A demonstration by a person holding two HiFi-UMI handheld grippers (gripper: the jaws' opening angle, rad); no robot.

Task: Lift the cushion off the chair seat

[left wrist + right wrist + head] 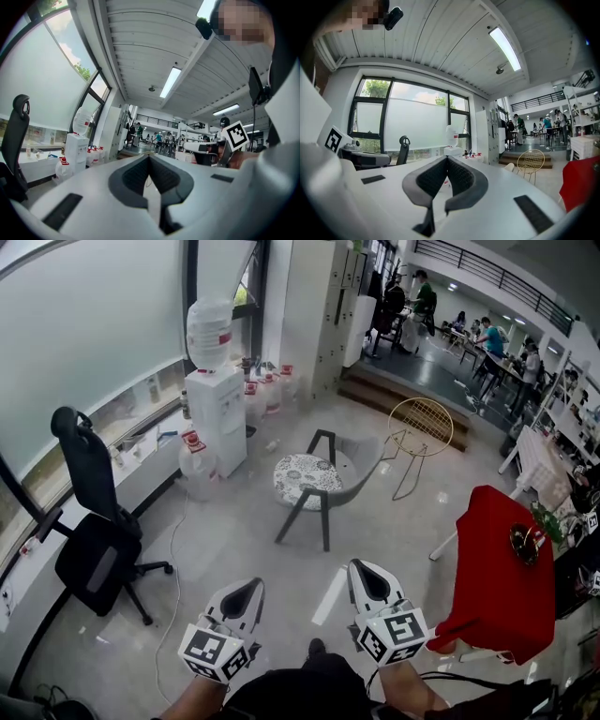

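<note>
In the head view a round cushion (pixel 307 474) with a black-and-white pattern lies on the seat of a grey chair (pixel 359 468) with dark legs, in the middle of the floor. Both grippers hang low in that view, well short of the chair and apart from it. My left gripper (pixel 254 584) is shut with nothing between its jaws, and its own view shows the pads meeting at the tip (pixel 150 157). My right gripper (pixel 360 566) is also shut and empty, its tip (pixel 446 158) pointing level across the room. The cushion is hidden behind the jaws in both gripper views.
A water dispenser (pixel 216 399) with spare bottles stands left of the chair. A black office chair (pixel 94 521) is at the far left. A gold wire chair (pixel 422 427) stands behind, and a red-clothed table (pixel 502 568) is close on my right. People sit at tables far back.
</note>
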